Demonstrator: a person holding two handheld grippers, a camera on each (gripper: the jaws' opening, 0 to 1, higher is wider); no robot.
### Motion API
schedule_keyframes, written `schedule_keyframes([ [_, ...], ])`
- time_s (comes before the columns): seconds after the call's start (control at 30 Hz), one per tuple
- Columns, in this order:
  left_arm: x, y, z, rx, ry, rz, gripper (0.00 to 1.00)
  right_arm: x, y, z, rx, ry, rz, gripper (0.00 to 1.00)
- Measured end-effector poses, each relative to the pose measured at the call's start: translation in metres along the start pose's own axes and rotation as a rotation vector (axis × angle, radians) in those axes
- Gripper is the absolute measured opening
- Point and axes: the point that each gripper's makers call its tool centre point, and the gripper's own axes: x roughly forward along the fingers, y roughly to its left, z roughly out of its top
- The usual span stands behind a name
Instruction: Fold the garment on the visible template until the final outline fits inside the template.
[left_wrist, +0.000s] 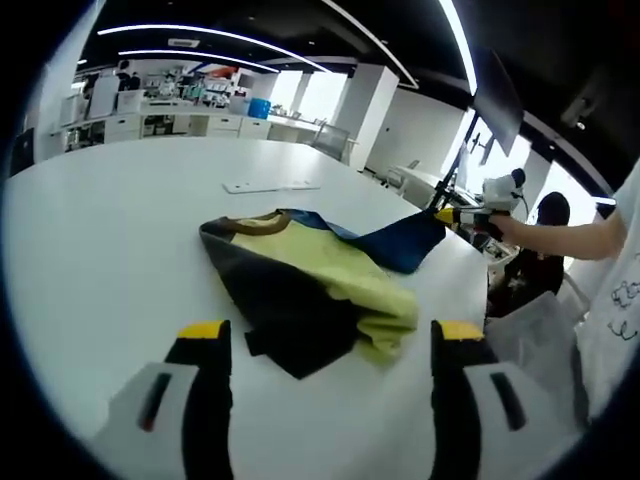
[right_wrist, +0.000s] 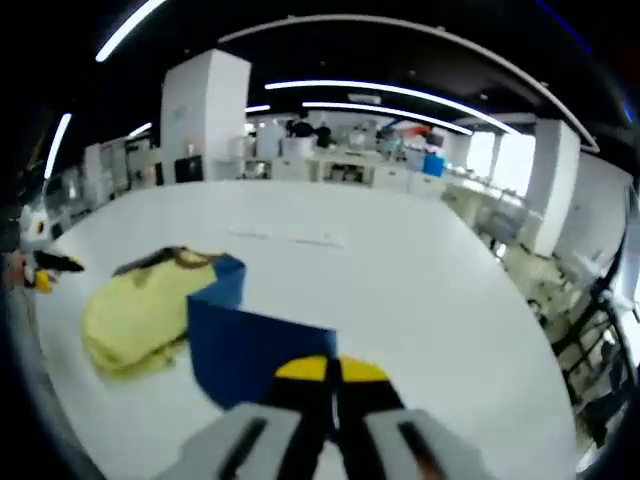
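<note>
A crumpled garment in yellow, dark navy and blue lies on the white table. My left gripper is open just short of the garment's near edge, with nothing between its yellow-tipped jaws. The garment's blue part stretches off to the right, where my right gripper pinches its end. In the right gripper view, the right gripper is shut on that blue cloth, pulled away from the yellow bundle. The left gripper shows at the far left edge.
A flat white strip lies on the table beyond the garment, also visible as the strip. A person's hand and arm reach in at the right. Counters and shelves line the far wall. The table edge curves away on the right.
</note>
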Motion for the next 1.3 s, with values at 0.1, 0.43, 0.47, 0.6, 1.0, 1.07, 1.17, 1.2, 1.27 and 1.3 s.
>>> schedule_keyframes([
  [0.1, 0.001, 0.0, 0.001, -0.006, 0.0, 0.006, 0.79, 0.001, -0.027, -0.009, -0.001, 0.031, -0.034, 0.0],
  [0.43, 0.0, 0.005, -0.005, -0.024, 0.018, 0.036, 0.79, 0.011, -0.068, -0.027, 0.006, 0.106, -0.101, 0.0],
  [0.47, 0.0, 0.004, -0.006, -0.025, 0.019, 0.038, 0.79, 0.012, -0.071, -0.028, 0.018, 0.11, -0.107, 0.0],
  [0.6, -0.003, 0.006, -0.008, -0.034, 0.024, 0.053, 0.79, 0.017, -0.087, -0.033, 0.057, 0.121, -0.137, 0.0],
  [1.0, -0.005, 0.013, -0.015, -0.056, 0.038, 0.078, 0.78, 0.036, -0.11, -0.043, -0.012, 0.216, -0.17, 0.0],
  [1.07, -0.005, 0.013, -0.016, -0.063, 0.037, 0.08, 0.78, 0.037, -0.113, -0.043, -0.024, 0.227, -0.182, 0.0],
  [1.17, -0.004, 0.015, -0.017, -0.071, 0.038, 0.086, 0.78, 0.051, -0.12, -0.042, -0.01, 0.239, -0.183, 0.0],
  [1.2, -0.005, 0.015, -0.017, -0.076, 0.036, 0.088, 0.78, 0.053, -0.121, -0.042, -0.016, 0.243, -0.186, 0.0],
  [1.27, -0.005, 0.015, -0.017, -0.081, 0.034, 0.092, 0.78, 0.059, -0.13, -0.045, -0.013, 0.26, -0.193, 0.0],
  [1.3, -0.005, 0.016, -0.017, -0.083, 0.034, 0.095, 0.78, 0.057, -0.131, -0.047, 0.001, 0.264, -0.197, 0.0],
])
